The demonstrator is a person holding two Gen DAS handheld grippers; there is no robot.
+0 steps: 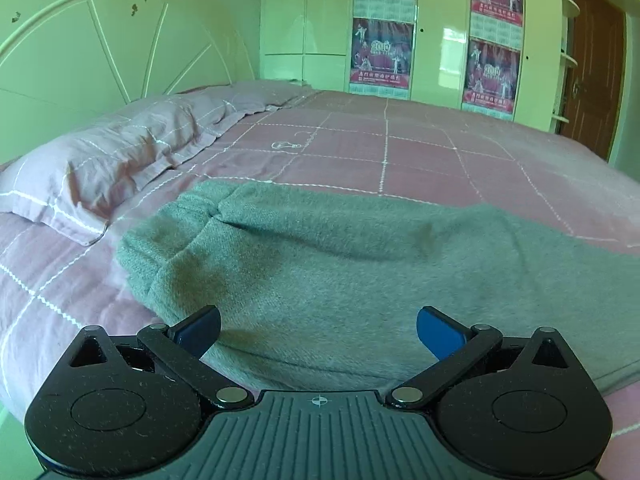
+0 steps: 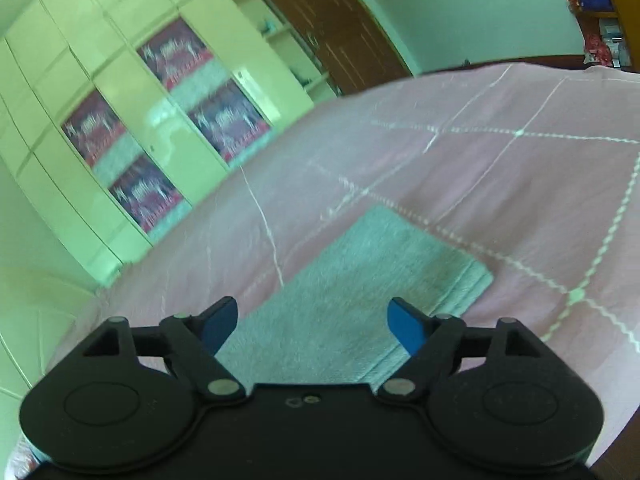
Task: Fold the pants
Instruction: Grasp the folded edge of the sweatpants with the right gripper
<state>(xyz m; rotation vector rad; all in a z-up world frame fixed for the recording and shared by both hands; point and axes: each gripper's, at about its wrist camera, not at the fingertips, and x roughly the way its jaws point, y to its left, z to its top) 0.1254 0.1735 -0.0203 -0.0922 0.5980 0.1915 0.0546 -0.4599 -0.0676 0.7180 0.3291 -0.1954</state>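
On the pink bed (image 1: 400, 152) lie the grey-green pants (image 1: 340, 264), spread flat across the near part of the checked sheet. We see them stretch from left to right, with a bunched, thicker end on the left, not far from the pillow (image 1: 100, 168). From the right wrist view, one narrow end of the pants (image 2: 360, 280) lies flat with a ribbed cuff at its far right edge.

Our left gripper (image 1: 318, 330) hovers just above the near edge of the cloth. Its jaws are wide apart and hold nothing. Our right gripper (image 2: 312, 322) hangs over the narrow end, and its jaws are apart and empty too. That view is a bit blurry.

We think the pants are soft, fuzzy and light. They will bend and sag when we lift them, and they will not slip much. They cannot break. A good place to take hold is an edge, where the cloth is thin enough for the jaws to pinch. We would grab the cuff end with the right and the near edge with the left. The fold looks not yet finished.
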